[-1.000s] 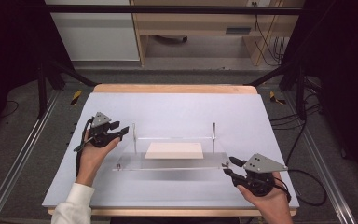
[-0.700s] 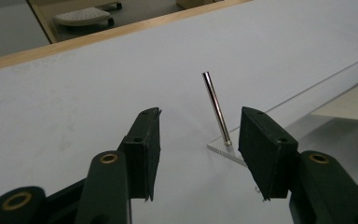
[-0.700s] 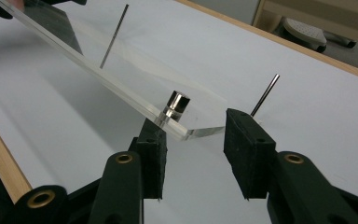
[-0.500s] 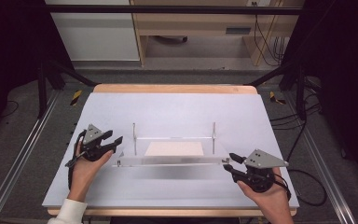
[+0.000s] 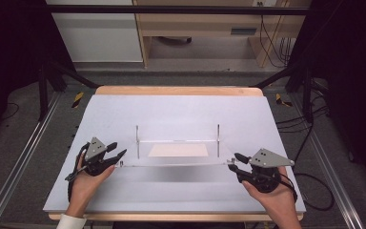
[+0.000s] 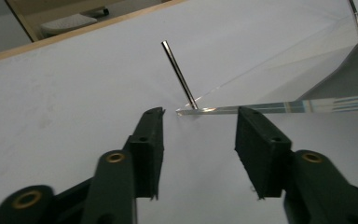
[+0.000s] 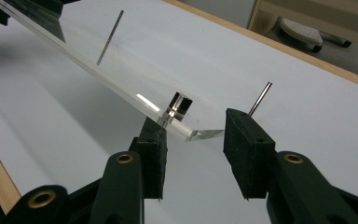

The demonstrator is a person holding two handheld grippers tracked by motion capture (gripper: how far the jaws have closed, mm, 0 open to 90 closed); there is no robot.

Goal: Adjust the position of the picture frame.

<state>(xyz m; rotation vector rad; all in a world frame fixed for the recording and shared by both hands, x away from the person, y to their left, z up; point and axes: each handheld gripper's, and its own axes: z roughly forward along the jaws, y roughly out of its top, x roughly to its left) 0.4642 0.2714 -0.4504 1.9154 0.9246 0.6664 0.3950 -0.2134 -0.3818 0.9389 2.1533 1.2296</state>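
High view: clear acrylic stand (image 5: pixel 176 157) mid-desk (image 5: pixel 181 114); left gripper (image 5: pixel 115 153) and right gripper (image 5: pixel 233 161) flank its near corners.
Left gripper view: fingers (image 6: pixel 150 140) parted, just been closing, corner short of gap, ungrasped.
Right gripper view: fingers (image 7: pixel 244 149) parted, corner between, no clamp. Lift not yet begun.

Left gripper (image 5: pixel 116 155) drawn back toward the person, now at clear plate's (image 5: pixel 176 164) near-left corner, jaws just closing.

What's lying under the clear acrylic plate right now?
Under the clear acrylic plate a pale rectangular sheet shows through, lying on the white table. Whether anything lies beneath that sheet is hidden.
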